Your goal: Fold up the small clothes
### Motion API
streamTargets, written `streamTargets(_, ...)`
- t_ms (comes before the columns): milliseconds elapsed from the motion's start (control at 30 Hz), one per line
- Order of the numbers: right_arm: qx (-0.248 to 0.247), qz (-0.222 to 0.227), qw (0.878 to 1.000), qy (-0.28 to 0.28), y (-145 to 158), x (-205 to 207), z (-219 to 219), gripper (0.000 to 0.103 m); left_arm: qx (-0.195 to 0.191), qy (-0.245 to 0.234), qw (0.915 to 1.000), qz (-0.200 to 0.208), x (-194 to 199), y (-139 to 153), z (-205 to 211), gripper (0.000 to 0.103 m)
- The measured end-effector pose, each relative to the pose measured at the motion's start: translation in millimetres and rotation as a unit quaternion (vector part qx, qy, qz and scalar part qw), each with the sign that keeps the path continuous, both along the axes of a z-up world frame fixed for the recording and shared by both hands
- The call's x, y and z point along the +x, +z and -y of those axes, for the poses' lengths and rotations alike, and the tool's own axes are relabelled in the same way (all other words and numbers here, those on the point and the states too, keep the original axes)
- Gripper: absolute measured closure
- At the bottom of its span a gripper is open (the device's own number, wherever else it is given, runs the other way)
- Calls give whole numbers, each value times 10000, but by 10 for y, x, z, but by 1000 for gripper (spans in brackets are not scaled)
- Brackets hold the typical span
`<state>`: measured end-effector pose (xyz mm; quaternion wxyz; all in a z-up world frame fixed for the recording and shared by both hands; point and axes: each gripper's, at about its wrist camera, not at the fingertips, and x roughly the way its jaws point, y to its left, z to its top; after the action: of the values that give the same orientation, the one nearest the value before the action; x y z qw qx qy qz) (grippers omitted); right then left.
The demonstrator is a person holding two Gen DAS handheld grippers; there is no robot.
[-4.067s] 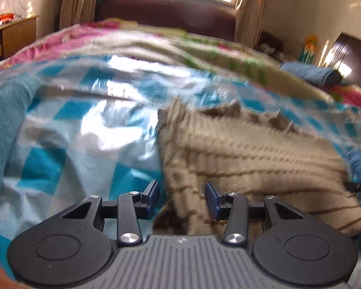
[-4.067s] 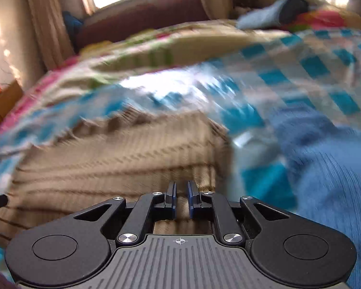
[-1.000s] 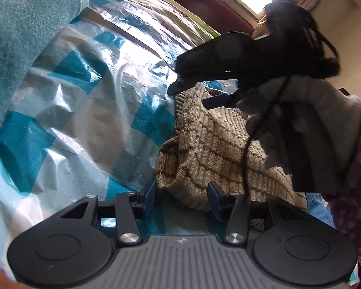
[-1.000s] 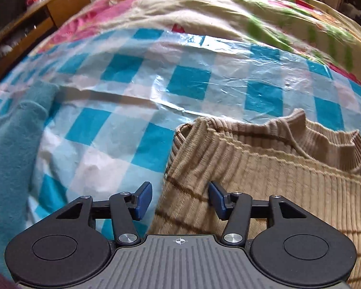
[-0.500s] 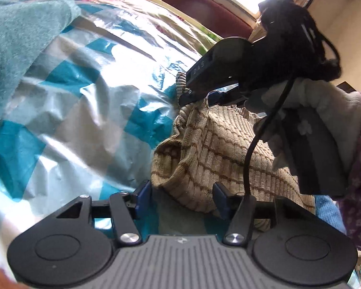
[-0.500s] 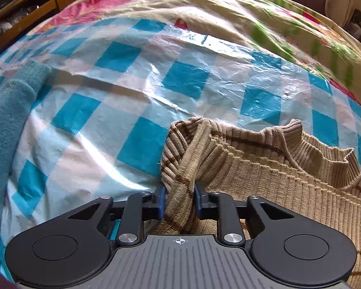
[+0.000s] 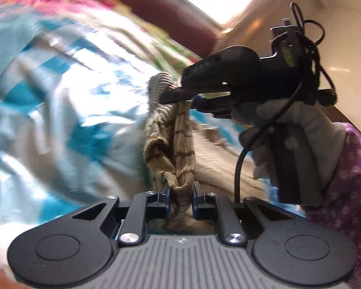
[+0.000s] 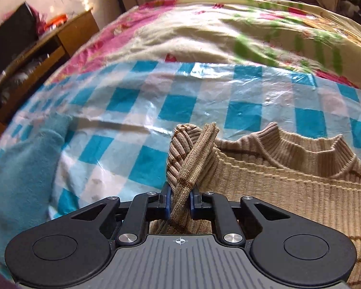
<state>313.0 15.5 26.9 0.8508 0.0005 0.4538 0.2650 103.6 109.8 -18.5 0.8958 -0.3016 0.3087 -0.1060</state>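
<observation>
A beige ribbed sweater point(image 8: 288, 180) with thin brown stripes lies on a blue-and-white checked plastic sheet point(image 8: 180, 106) on a bed. My right gripper point(image 8: 179, 201) is shut on a bunched fold of the sweater's left edge, near the collar end. It also shows in the left wrist view point(image 7: 192, 98), holding the knit lifted. My left gripper point(image 7: 180, 198) is shut on another fold of the same edge of the sweater point(image 7: 175, 149), lower down. The knit hangs stretched between the two grippers.
A teal garment point(image 8: 19, 168) lies on the sheet at the left. A floral blanket point(image 8: 204, 29) covers the far bed. A wooden cabinet point(image 8: 36, 48) stands at the far left. A gloved hand and purple sleeve point(image 7: 344, 168) are at right.
My left gripper has closed on the sweater's edge. Both grippers have lifted that edge off the sheet. The right gripper stays shut on its fold.
</observation>
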Motion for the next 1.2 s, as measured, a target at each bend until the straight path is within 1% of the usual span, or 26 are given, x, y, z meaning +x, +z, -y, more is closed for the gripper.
streamTargets(67, 245, 46, 9996, -103, 136, -34, 258, 90, -9, -244, 9996, 132, 38, 119, 145, 83)
streamTargets(200, 697, 111, 9964, -466, 354, -84, 931, 90, 42, -782, 9965, 296, 113, 270, 521, 82)
streamTargets(267, 891, 124, 9934, -705, 388, -83, 1304, 90, 109, -1068, 9935, 366, 176, 323, 742, 82)
streamTargets(333, 1011, 128, 9903, -943, 351, -81, 1635, 90, 189, -1351, 9899, 387, 231, 354, 988, 82)
streamTargets(433, 1198, -30, 9841, -1307, 159, -66, 2080, 90, 397, -1758, 9831, 312, 344, 321, 1374, 82)
streamTargets(533, 1360, -261, 9758, -1691, -131, -62, 2474, 90, 592, -2145, 9749, 68, 466, 176, 1733, 82)
streamTargets(600, 1446, -405, 9700, -1914, -317, -66, 2678, 90, 706, -2328, 9699, -128, 536, 60, 1940, 82)
streamTargets(667, 1712, -598, 9624, -2025, -471, -65, 2856, 89, 847, -2420, 9662, -256, 564, -5, 2101, 82)
streamTargets(733, 2070, -834, 9523, -2083, -570, -66, 2998, 84, 903, -2450, 9648, -314, 588, -35, 2169, 82)
streamTargets(800, 2281, -874, 9490, -1992, -607, -64, 3061, 83, 984, -2464, 9636, -328, 628, -3, 2229, 82)
streamTargets(867, 2372, -892, 9482, -1917, -621, -48, 3064, 76, 1050, -2459, 9630, -350, 668, 20, 2279, 82)
streamTargets(900, 2417, -889, 9482, -1858, -622, -36, 3054, 70, 1060, -2451, 9630, -361, 718, 9, 2257, 82)
streamTargets(933, 2422, -895, 9497, -1770, -625, -26, 3023, 61, 1081, -2445, 9629, -363, 708, 25, 2293, 82)
streamTargets(1000, 2282, -901, 9562, -1597, -624, 11, 2914, 54, 1153, -2448, 9620, -357, 680, 45, 2331, 82)
streamTargets(1067, 2035, -780, 9639, -1530, -599, 15, 2828, 55, 1193, -2442, 9617, -361, 704, 65, 2356, 82)
streamTargets(1100, 1942, -719, 9665, -1514, -581, 10, 2811, 62, 1195, -2430, 9620, -355, 710, 88, 2360, 82)
streamTargets(1133, 1941, -700, 9667, -1514, -556, 14, 2801, 79, 1194, -2413, 9625, -325, 710, 131, 2370, 82)
streamTargets(1167, 2073, -690, 9638, -1526, -520, 3, 2829, 82, 1178, -2402, 9632, -272, 694, 172, 2368, 82)
streamTargets(1200, 2225, -631, 9608, -1526, -473, -11, 2862, 82, 1159, -2399, 9637, -181, 617, 228, 2359, 82)
